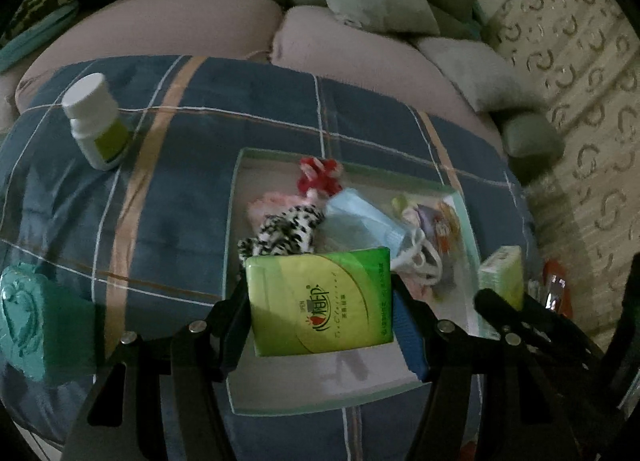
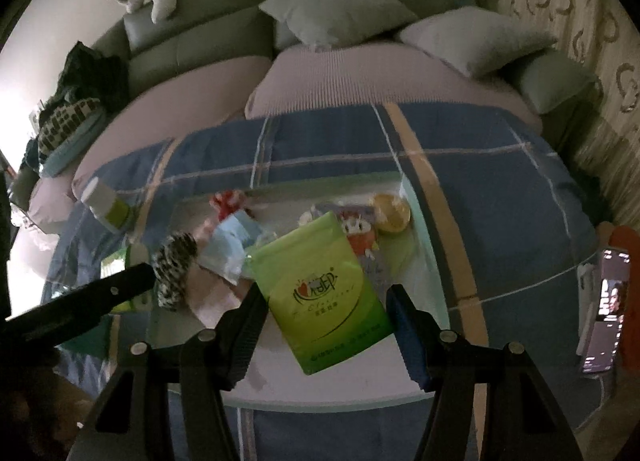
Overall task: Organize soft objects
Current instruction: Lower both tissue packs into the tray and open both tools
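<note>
My left gripper [image 1: 320, 289] is shut on a green tissue pack [image 1: 316, 309] and holds it over the near part of a white tray [image 1: 234, 221]. In the right wrist view, my right gripper [image 2: 325, 293] is shut on a second green tissue pack [image 2: 324, 261], tilted, above the same tray [image 2: 424, 261]. Lying in the tray are a red scrunchie [image 1: 320, 177], a black-and-white spotted cloth [image 1: 284, 229], a light blue mask packet [image 1: 360, 221] and a cartoon-printed pouch [image 2: 358, 237]. From the left view, the right gripper's pack [image 1: 502, 273] shows beside the tray.
The tray rests on a blue plaid quilt [image 1: 180, 201] spread over a pinkish sofa seat with grey cushions [image 2: 340, 5]. A white bottle [image 1: 96, 121] lies left of the tray. A teal object [image 1: 32, 325] sits near left. A lit phone [image 2: 608, 309] lies at the right.
</note>
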